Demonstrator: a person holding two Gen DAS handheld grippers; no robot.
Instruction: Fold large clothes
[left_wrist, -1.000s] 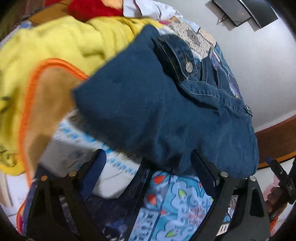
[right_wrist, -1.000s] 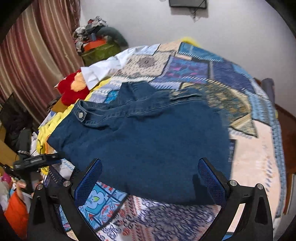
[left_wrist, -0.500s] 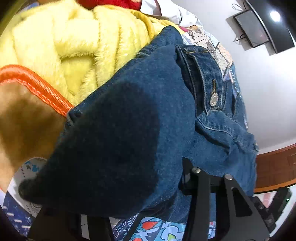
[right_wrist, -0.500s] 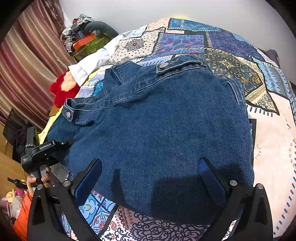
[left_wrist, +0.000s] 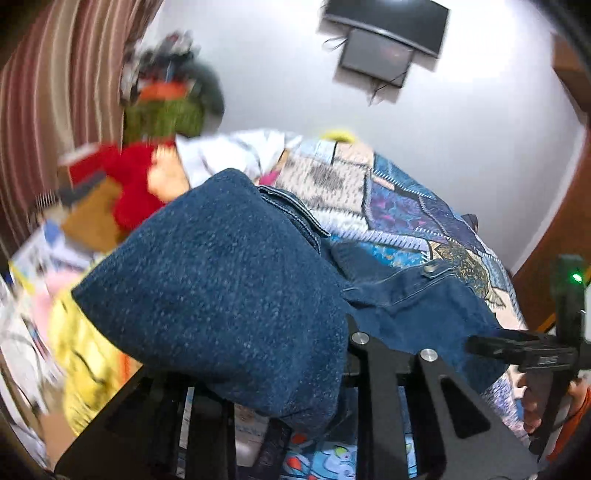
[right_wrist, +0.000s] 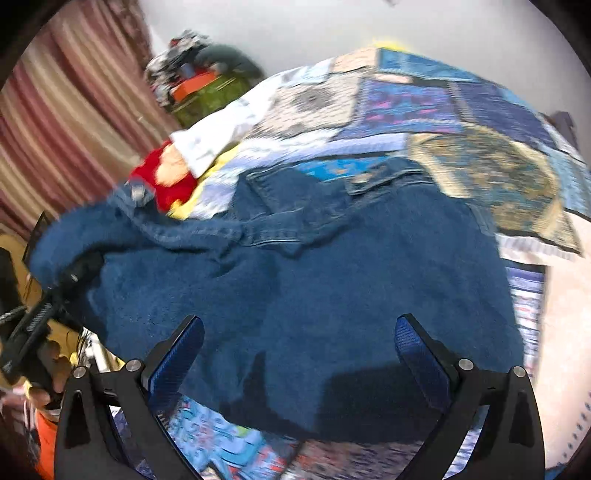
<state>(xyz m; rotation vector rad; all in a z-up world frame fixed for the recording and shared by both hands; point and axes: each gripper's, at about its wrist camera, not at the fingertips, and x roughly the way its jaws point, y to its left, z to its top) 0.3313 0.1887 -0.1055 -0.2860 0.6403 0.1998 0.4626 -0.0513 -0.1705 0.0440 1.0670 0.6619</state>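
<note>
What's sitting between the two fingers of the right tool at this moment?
Only the denim jacket, spread on the patchwork bedspread; the right tool stands open over its near hem, seen in the right wrist view.

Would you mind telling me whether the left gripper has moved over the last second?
Yes. The left gripper, shut on the denim jacket, has lifted its corner up off the patchwork bedspread.

Coarse matt denim jacket (right_wrist: 314, 295) (cloth), seemingly cotton quilt (right_wrist: 461, 122)

One denim jacket (right_wrist: 314, 295), one patchwork bedspread (right_wrist: 461, 110), one white shirt (right_wrist: 218, 136), one red plush toy (left_wrist: 129, 181), two grippers, left (left_wrist: 280, 417) and right (right_wrist: 299, 354), one wall-mounted screen (left_wrist: 380, 51)
</note>
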